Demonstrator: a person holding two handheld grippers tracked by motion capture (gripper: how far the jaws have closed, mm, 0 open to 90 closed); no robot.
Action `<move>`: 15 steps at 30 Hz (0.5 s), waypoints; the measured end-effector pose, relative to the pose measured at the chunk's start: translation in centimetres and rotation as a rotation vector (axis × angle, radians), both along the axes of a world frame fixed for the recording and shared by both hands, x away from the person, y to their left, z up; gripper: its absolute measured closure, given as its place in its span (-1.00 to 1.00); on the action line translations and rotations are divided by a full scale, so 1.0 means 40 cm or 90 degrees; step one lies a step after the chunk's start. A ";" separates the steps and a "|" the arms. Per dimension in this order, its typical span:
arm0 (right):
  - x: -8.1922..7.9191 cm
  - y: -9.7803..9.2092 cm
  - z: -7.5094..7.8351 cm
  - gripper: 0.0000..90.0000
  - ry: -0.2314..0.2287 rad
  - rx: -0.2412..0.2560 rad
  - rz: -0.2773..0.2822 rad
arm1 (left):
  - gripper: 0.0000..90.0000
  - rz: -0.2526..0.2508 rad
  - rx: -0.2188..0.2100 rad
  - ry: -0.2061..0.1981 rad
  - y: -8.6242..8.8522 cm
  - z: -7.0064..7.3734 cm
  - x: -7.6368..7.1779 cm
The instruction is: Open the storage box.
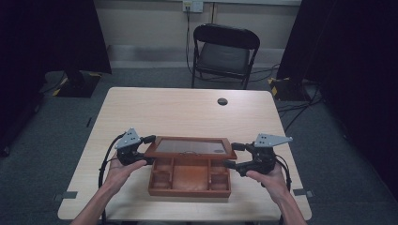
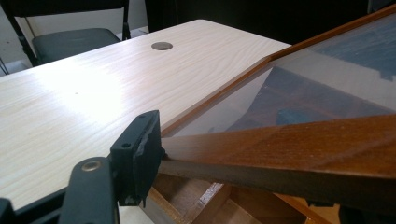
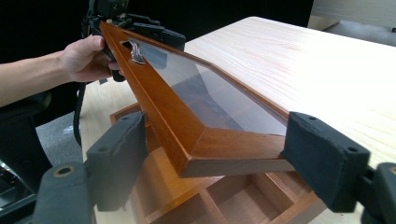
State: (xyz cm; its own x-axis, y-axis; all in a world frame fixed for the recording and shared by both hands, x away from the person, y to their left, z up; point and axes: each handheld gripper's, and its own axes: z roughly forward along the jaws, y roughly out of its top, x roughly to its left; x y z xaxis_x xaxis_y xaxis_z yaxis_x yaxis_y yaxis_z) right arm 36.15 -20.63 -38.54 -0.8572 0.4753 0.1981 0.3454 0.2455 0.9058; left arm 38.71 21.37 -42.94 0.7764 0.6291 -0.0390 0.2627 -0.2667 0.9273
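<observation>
A brown wooden box (image 1: 190,185) with several open compartments (image 3: 233,200) sits at the table's near middle. Its glass-paned lid (image 1: 190,147) is raised at a tilt above it, with a small metal clasp on its front edge. My left gripper (image 1: 149,150) is at the lid's left end; one black jaw presses on the frame's corner (image 2: 289,144) and the other is mostly hidden under the wood. My right gripper (image 1: 231,155) spans the lid's right end (image 3: 187,121), with one jaw against each side of the frame. The other hand (image 3: 86,58) shows at the far end in the right gripper view.
The pale wooden table (image 1: 187,112) has a round cable hole (image 1: 222,101) near its far edge. A black folding chair (image 1: 224,51) stands behind the table. Cables lie on the grey floor at the right, and dark curtains hang on both sides.
</observation>
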 end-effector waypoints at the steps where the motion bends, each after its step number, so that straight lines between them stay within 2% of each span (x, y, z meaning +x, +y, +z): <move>1: 0.002 0.000 0.000 -0.54 0.001 0.000 0.000 | -0.28 0.001 -0.003 0.002 0.000 0.000 0.000; 8: 0.004 0.008 -0.005 -0.54 -0.008 -0.017 -0.007 | -0.29 -0.002 -0.005 0.006 0.001 0.000 0.004; 15: 0.034 0.015 -0.024 -0.53 -0.005 -0.028 -0.028 | -0.30 0.002 -0.019 0.010 0.001 -0.001 0.008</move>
State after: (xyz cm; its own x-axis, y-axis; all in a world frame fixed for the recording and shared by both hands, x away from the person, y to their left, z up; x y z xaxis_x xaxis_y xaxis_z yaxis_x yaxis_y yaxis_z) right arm 37.52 -20.03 -39.49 -0.8371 0.5203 0.1691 0.3489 0.2695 0.8976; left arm 39.01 21.41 -42.96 0.7736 0.6297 -0.0706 0.2785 -0.2377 0.9306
